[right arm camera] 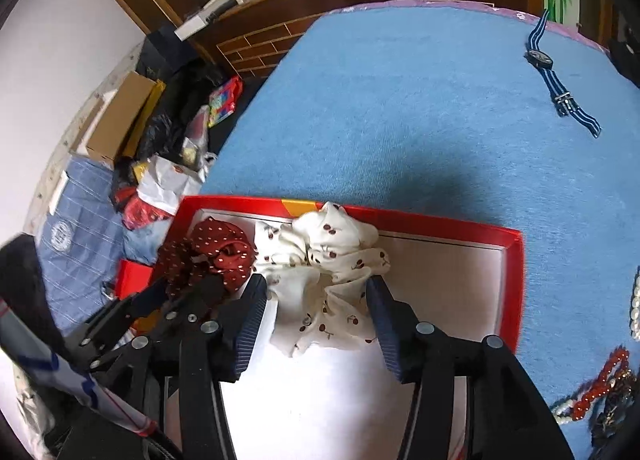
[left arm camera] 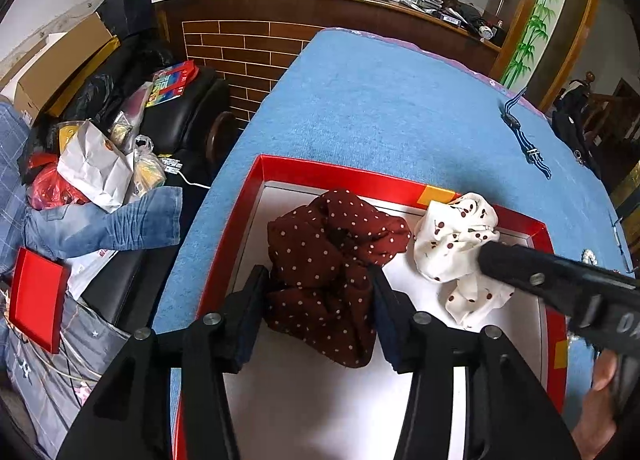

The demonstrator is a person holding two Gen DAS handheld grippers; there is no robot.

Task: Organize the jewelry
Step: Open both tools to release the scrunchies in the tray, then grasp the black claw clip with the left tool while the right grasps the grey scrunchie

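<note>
Inside the red box [left arm camera: 536,230]: dark red dotted scrunchie [left arm camera: 332,272] toward its left wall, cherry-print white scrunchie [right arm camera: 328,280] just beside it (both crumpled, no clear long axis). Left gripper [left arm camera: 320,304] and right gripper [right arm camera: 316,320] part open, each straddling its scrunchie, squeezing nothing. Beyond the box's far wall: striped wristwatch [right arm camera: 560,76], lengthwise away.

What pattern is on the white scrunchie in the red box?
Small dark red cherries on the white scrunchie, clearest in the right wrist view.

Beside the table — jeans [left arm camera: 108,220], cardboard box [left arm camera: 60,64], paper bag [left arm camera: 96,170].
</note>
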